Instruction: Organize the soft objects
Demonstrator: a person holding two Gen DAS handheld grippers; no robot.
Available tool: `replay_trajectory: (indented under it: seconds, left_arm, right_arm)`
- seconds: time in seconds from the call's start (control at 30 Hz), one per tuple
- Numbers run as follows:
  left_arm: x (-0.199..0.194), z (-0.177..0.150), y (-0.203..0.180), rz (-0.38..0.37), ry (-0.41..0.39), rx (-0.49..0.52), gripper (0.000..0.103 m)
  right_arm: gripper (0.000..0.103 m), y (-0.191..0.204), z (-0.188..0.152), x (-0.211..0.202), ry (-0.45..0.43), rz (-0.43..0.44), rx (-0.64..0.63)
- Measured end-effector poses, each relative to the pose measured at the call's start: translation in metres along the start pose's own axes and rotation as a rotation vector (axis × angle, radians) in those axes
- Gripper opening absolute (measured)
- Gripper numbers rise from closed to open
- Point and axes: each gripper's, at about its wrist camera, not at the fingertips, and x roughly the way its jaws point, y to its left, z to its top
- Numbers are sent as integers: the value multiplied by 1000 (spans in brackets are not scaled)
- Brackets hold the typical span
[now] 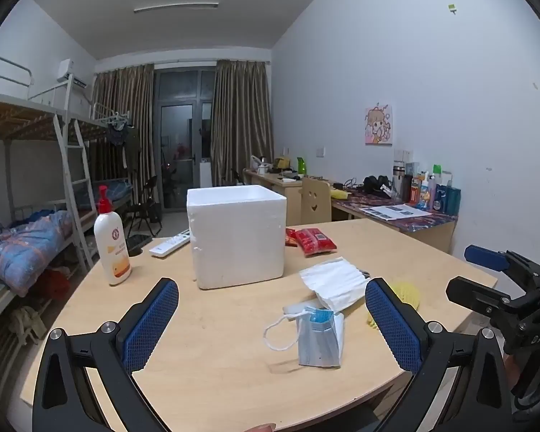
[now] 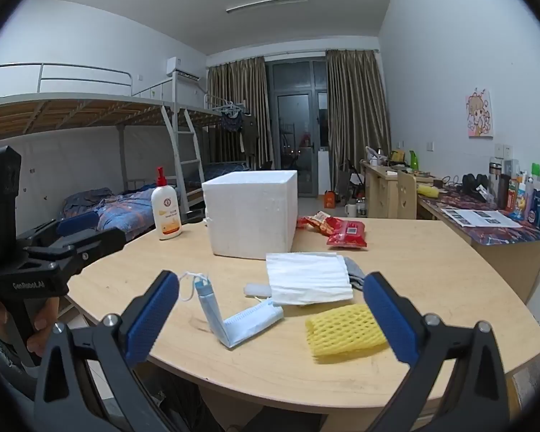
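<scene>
From the left wrist, the left tongs [image 1: 271, 318] are seen spread wide and empty, a folded blue mask [image 1: 320, 338] lying between them on the surface [image 1: 216, 360]. From the right wrist, the right tongs [image 2: 271, 315] are likewise parted; the yellow foam net [image 2: 345, 329] lies just inside the right finger [image 2: 392, 315].

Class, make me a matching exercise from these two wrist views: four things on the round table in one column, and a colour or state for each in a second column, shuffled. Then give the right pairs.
Things:
1. foam box
2. fruit net sleeve
3. blue face mask
4. lotion bottle

Descriptions:
A. yellow mesh, lying flat near the table edge
B. folded, one half propped up
C. white, standing behind the masks
D. upright, with a red pump top

Pairs: 1-C, 2-A, 3-B, 4-D
</scene>
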Motion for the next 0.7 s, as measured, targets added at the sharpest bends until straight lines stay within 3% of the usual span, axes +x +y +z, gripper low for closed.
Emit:
replay_trajectory:
  seconds: [0.17, 0.3, 0.7]
  left_arm:
    - [7, 2, -6, 16, 10, 15, 103]
    - [-1, -1, -5, 10, -48, -16, 103]
    - [3, -1, 4, 20, -40, -40, 103]
  right_arm:
    - [103, 1, 1, -1, 1, -2, 1]
    - [103, -1, 0, -1, -2, -2, 2]
    - [103, -2, 1, -2, -1, -3, 13]
